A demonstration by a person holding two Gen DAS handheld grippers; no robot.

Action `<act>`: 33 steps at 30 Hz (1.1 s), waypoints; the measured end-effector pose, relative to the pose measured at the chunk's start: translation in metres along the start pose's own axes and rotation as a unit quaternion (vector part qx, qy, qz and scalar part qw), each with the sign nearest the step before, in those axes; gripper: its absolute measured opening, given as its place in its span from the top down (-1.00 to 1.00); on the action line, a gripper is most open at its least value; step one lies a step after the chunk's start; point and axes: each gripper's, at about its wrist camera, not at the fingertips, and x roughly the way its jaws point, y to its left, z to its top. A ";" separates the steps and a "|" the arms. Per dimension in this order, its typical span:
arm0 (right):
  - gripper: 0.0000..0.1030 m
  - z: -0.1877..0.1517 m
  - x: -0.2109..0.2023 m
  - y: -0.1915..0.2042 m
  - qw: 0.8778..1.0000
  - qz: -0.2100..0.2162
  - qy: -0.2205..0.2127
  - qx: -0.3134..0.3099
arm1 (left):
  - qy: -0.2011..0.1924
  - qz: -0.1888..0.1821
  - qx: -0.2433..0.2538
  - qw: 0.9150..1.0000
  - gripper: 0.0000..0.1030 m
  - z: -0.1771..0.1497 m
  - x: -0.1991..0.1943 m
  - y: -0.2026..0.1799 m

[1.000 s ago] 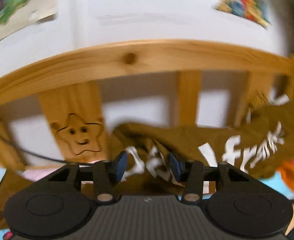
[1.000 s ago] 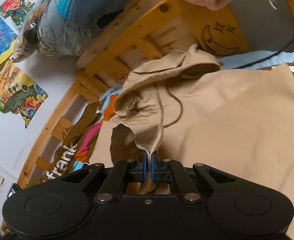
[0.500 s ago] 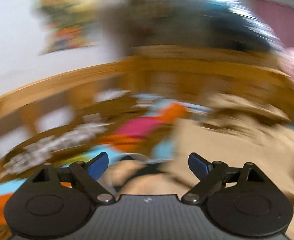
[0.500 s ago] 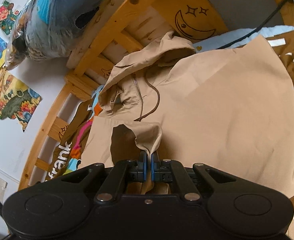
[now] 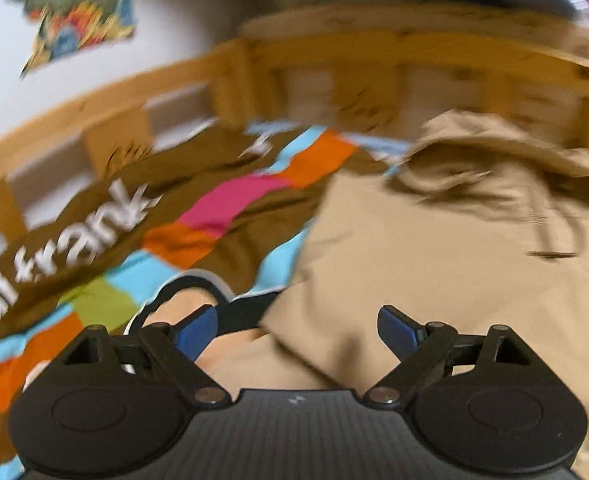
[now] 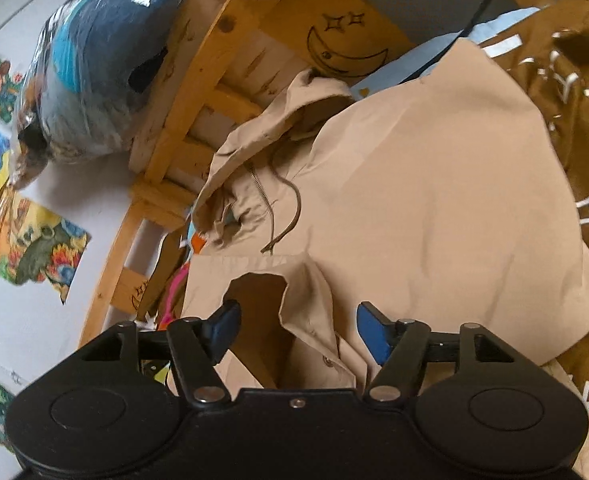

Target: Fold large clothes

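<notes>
The tan hooded jacket [image 6: 434, 184] lies spread on the bed, its folded sleeve between the right tongs [image 6: 298, 330], fingers apart. The left tongs [image 5: 297, 326] gape over its edge.

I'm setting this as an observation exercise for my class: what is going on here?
A person with a two-finger gripper in each hand is folding a tan hooded jacket spread on a brown printed blanket. The right gripper is open, a raised fold of the jacket between its jaws. The left gripper is open too, over the jacket's edge, gripping nothing.
</notes>
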 end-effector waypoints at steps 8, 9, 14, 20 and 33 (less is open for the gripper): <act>-0.32 -0.007 -0.017 0.023 0.982 -0.131 -0.043 -0.129 | 0.069 0.035 -0.031 0.997 -0.73 -0.005 0.063 0.020; -0.27 -0.009 -0.016 0.030 0.978 -0.134 -0.047 -0.151 | 0.070 0.032 -0.039 0.996 -0.75 -0.006 0.066 0.023; -0.06 -0.034 -0.004 0.068 0.937 -0.174 -0.079 -0.293 | 0.074 0.032 -0.079 0.994 -0.83 -0.007 0.075 0.029; -0.02 -0.035 -0.016 0.079 0.919 -0.212 -0.146 -0.298 | 0.049 0.022 -0.088 0.995 -0.71 -0.005 0.050 0.029; 0.31 -0.070 0.042 0.047 0.873 -0.219 0.023 -0.435 | 0.051 -0.083 -0.084 0.992 -0.76 -0.020 0.002 -0.017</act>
